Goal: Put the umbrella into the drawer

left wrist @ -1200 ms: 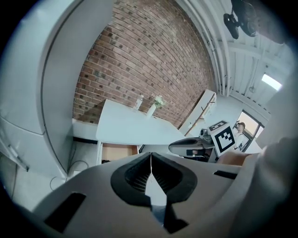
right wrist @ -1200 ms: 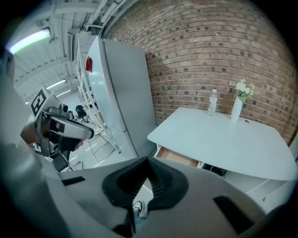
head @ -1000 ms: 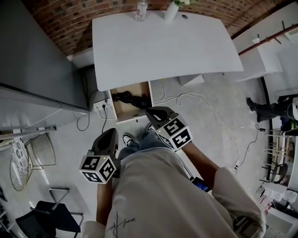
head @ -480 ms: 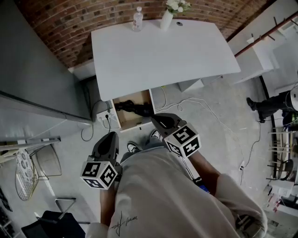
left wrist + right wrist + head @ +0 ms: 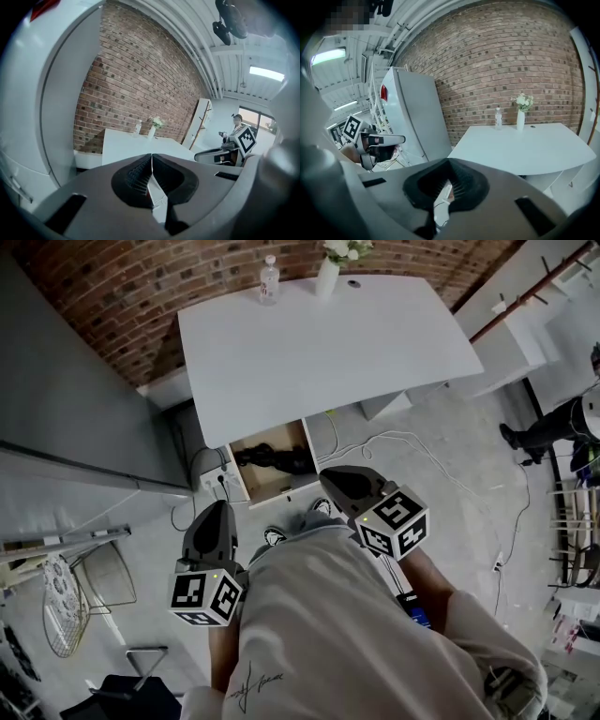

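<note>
Item: umbrella point(image 5: 272, 458), black, lying inside the open wooden drawer point(image 5: 267, 438) under the near edge of the white table point(image 5: 319, 343).
My left gripper point(image 5: 215, 510): clenched, nothing between the jaws, held short of the table's near edge.
My right gripper point(image 5: 330, 476): likewise clenched and empty (pads meeting), short of that edge, just beside the drawer.
At the table's far edge: bottle point(image 5: 269, 279), vase of flowers point(image 5: 327, 276).

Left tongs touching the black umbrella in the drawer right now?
Apart. Head view: the left tongs hang short of the open wooden drawer where the black folded umbrella lies, floor between. Left gripper view: tongs shut, empty.
</note>
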Available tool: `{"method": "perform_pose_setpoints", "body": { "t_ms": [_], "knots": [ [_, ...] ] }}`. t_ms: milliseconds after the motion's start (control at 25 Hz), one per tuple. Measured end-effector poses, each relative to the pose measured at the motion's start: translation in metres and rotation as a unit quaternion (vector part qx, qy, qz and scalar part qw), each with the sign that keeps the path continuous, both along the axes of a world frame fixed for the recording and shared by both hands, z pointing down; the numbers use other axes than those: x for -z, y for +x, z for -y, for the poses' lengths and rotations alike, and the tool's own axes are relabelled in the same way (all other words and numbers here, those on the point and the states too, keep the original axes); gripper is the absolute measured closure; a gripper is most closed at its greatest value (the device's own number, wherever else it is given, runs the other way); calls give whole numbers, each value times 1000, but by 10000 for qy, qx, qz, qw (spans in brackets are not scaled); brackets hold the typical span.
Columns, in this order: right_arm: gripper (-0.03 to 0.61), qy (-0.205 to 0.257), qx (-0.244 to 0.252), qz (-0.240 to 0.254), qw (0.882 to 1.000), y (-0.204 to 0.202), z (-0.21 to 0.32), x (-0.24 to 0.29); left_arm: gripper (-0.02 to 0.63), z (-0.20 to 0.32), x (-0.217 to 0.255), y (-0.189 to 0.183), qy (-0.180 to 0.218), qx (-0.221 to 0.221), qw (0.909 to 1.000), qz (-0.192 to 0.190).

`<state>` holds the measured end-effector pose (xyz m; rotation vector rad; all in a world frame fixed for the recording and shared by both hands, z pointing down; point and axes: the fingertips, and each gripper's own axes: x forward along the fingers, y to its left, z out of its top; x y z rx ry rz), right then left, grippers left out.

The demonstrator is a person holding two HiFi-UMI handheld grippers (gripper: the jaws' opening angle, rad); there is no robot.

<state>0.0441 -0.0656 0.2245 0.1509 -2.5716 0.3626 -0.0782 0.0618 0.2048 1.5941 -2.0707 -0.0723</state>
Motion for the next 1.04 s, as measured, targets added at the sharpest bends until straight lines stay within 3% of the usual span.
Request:
{"method": "perform_pose_setpoints", "body": {
  "t_ms": [280, 680, 1040],
  "knots": [
    [563, 166, 266, 47, 9995, 2, -6, 13, 594, 4, 4, 8, -35, -223, 9996, 169],
    [563, 564, 793, 150, 9951, 0, -19, 37, 594, -5, 3, 20, -18, -257, 9996, 116],
    [563, 339, 1031, 231, 9938, -12, -39, 30, 594, -22, 3, 13, 27, 84, 9998, 177]
  ]
}}
